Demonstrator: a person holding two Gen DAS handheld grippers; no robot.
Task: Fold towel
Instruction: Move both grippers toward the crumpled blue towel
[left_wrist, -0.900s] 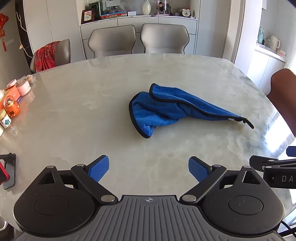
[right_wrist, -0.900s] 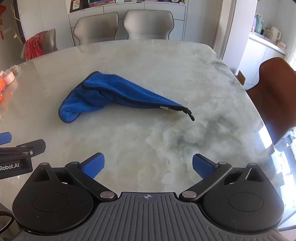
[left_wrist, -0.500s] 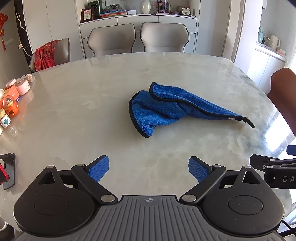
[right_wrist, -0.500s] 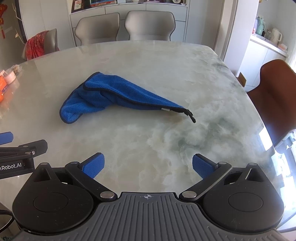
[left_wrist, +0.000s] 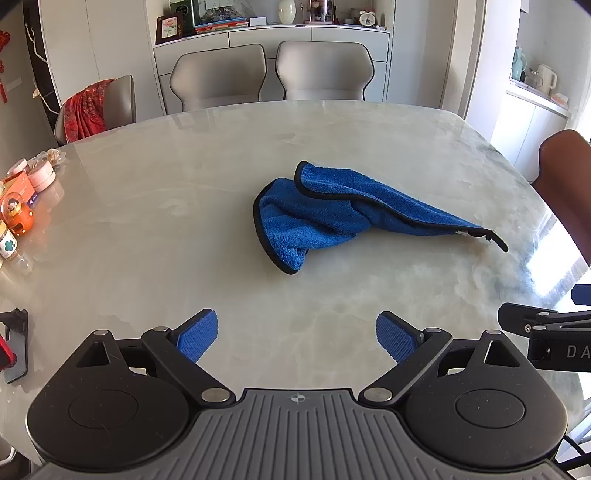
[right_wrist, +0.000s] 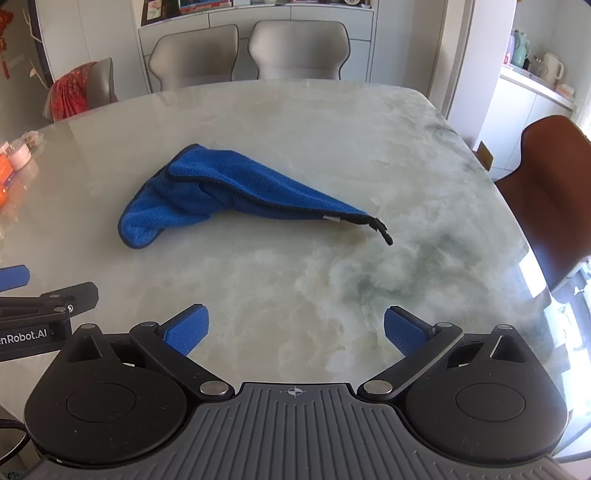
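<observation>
A blue towel (left_wrist: 332, 218) with black edging lies crumpled in a long bundle on the pale marble table (left_wrist: 147, 221); its thin end with a black loop points right. In the right wrist view the same towel (right_wrist: 229, 192) lies ahead and to the left. My left gripper (left_wrist: 296, 334) hovers over the near table edge, open, nothing between its blue pads, well short of the towel. My right gripper (right_wrist: 295, 330) is likewise open and empty, beside the left one. Each gripper's finger shows at the edge of the other's view.
Small jars and an orange toy (left_wrist: 16, 214) crowd the table's left edge, with a phone stand (left_wrist: 13, 347) nearer. Two grey chairs (left_wrist: 269, 74) stand at the far side, a chair with red cloth (left_wrist: 88, 110) far left, a brown chair (right_wrist: 554, 192) at right.
Both views have crept slightly forward, so the towel sits a touch lower in the frames. The towel itself has not moved and both grippers stay open.
</observation>
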